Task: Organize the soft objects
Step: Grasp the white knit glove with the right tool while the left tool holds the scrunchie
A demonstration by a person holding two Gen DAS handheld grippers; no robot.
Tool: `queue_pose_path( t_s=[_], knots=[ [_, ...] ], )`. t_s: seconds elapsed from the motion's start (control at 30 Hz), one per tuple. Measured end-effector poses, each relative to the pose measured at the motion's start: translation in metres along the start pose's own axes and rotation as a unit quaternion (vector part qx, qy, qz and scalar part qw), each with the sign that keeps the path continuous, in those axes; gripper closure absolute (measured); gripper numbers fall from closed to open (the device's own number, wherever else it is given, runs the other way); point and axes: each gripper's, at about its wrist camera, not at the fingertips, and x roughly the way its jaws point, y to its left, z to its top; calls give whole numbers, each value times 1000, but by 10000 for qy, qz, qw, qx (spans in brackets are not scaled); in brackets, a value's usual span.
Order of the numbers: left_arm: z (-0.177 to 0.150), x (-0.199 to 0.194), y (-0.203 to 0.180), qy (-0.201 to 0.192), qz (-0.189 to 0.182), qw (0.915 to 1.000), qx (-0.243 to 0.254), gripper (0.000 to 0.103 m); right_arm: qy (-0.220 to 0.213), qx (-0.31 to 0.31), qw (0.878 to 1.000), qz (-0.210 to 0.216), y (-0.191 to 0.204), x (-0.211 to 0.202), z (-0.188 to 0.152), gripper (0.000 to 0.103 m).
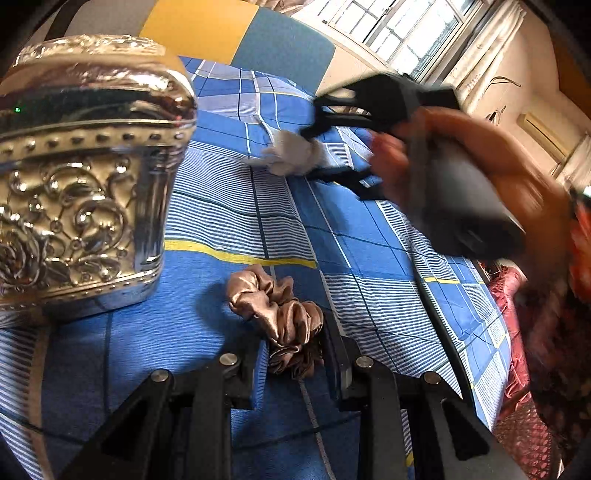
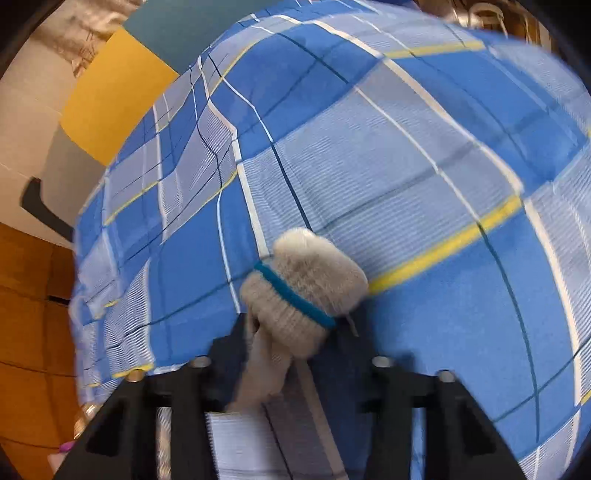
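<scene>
A brown satin scrunchie (image 1: pixel 277 314) lies on the blue checked bedsheet (image 1: pixel 229 206), its near end between the open fingers of my left gripper (image 1: pixel 295 369). My right gripper (image 2: pixel 295 354) is shut on a grey knitted sock roll (image 2: pixel 303 291) with a teal band, which hangs from the fingers. In the left wrist view the same right gripper (image 1: pixel 321 155) appears blurred further up the bed, holding the grey sock roll (image 1: pixel 291 155) just above the sheet. A hand (image 1: pixel 480 166) holds that gripper.
An ornate silver metal box (image 1: pixel 81 177) with its lid shut stands on the sheet at the left, close to the scrunchie. The bed's right edge drops to a red patterned cloth (image 1: pixel 513 332). A window (image 1: pixel 399 29) is behind the bed.
</scene>
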Motion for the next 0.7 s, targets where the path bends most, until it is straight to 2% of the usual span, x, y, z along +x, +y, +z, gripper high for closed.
queue_pose_path(
  t_s=[0.07, 0.2, 0.37, 0.53, 0.57, 0.63, 0.7],
  knots=[
    [-2, -2, 0, 3, 8, 10000, 5, 75, -37, 168, 9995, 261, -18, -18, -6, 64],
    [-1, -4, 2, 22, -9, 10000, -5, 75, -176, 315, 9989, 287, -55, -59, -24, 64],
    [5, -5, 5, 97, -13, 9999, -104, 75, -385, 541, 9977, 101, -97, -115, -75, 64],
    [11, -11, 2, 288, 95, 9995, -133, 81, -845, 639, 9933, 461, -123, -135, -115, 64],
    [9, -13, 1, 298, 84, 9994, -173, 81, -821, 698, 9927, 534, -125, -134, -117, 64],
    [7, -21, -1, 250, 75, 9995, -193, 82, -716, 1020, 9875, 964, -136, -132, -116, 64],
    [5, -32, -6, 169, 53, 9998, -92, 82, -772, 1034, 9864, 1021, -137, -131, -111, 64]
  ],
)
